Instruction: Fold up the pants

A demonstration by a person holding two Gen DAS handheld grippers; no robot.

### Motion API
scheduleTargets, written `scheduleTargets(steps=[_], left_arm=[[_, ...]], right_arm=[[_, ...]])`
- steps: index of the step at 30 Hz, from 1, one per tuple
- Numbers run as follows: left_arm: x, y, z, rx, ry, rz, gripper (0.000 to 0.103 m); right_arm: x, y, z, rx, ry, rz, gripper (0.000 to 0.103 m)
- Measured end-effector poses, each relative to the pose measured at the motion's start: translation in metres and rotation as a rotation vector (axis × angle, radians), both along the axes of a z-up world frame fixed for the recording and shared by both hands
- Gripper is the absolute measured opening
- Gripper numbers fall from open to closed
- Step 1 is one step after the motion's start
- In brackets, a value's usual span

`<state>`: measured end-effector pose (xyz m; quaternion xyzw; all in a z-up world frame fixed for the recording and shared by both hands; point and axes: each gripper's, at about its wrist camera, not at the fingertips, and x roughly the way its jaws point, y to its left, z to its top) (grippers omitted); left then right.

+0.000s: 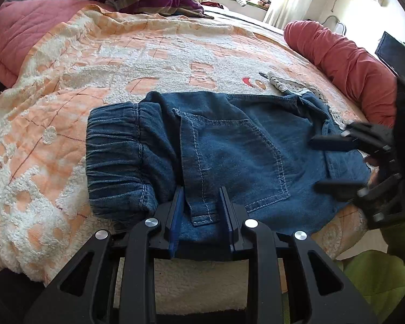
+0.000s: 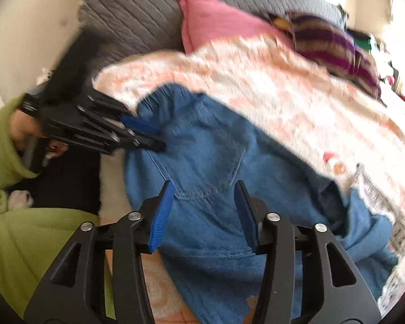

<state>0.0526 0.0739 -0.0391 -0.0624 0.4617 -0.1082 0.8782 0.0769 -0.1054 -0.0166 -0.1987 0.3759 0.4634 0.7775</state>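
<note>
Letting go after a fold, left gripper (image 1: 201,210) and right gripper (image 2: 202,213), jaws parted and gripping nothing, hover over folded denim pants (image 1: 229,145) on the orange bedspread (image 1: 67,86); next, probably regrasping an edge.

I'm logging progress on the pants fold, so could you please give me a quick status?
Left gripper and right gripper open, nothing held. Denim pants folded on the bedspread. Lace-trimmed cloth beside the pants, not in the way.
</note>
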Motion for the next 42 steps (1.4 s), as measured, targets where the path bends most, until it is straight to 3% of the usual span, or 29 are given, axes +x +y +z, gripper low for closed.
scheduleTargets(steps=[2,3,8,12,14,18,24,31,36,42], left_arm=[[-0.001,0.000,-0.001,-0.010,-0.002,-0.001,0.025],[0.000,0.000,-0.002,-0.014,-0.002,-0.004,0.025],[-0.003,-0.001,0.002,-0.004,-0.017,0.001,0.026],[-0.012,-0.009,0.024,0.002,-0.065,-0.007,0.045],[-0.016,-0.012,0.034,0.018,-0.090,-0.008,0.048],[-0.025,-0.019,0.058,0.006,-0.150,-0.010,0.065],[-0.022,-0.050,0.076,0.004,-0.185,-0.083,0.076],[0.009,-0.102,0.057,-0.042,-0.117,-0.194,0.076],[0.033,-0.133,0.033,-0.041,-0.045,-0.263,0.076],[0.052,-0.149,0.006,-0.056,0.027,-0.282,0.076]], right_arm=[[0.010,0.005,-0.023,-0.075,0.073,-0.035,0.050],[0.014,0.002,-0.026,-0.038,0.107,-0.048,0.051],[0.015,-0.005,-0.015,-0.014,0.099,-0.059,0.051],[0.021,-0.023,0.001,0.041,0.085,-0.131,0.056],[0.026,-0.032,0.010,0.059,0.060,-0.173,0.056],[0.039,-0.062,0.029,0.086,-0.001,-0.258,0.064],[0.076,-0.102,0.046,0.079,-0.062,-0.379,0.069],[0.144,-0.104,0.045,0.033,-0.034,-0.432,0.071],[0.187,-0.077,0.015,-0.062,0.043,-0.421,0.071],[0.215,-0.054,-0.019,-0.168,0.068,-0.458,0.071]])
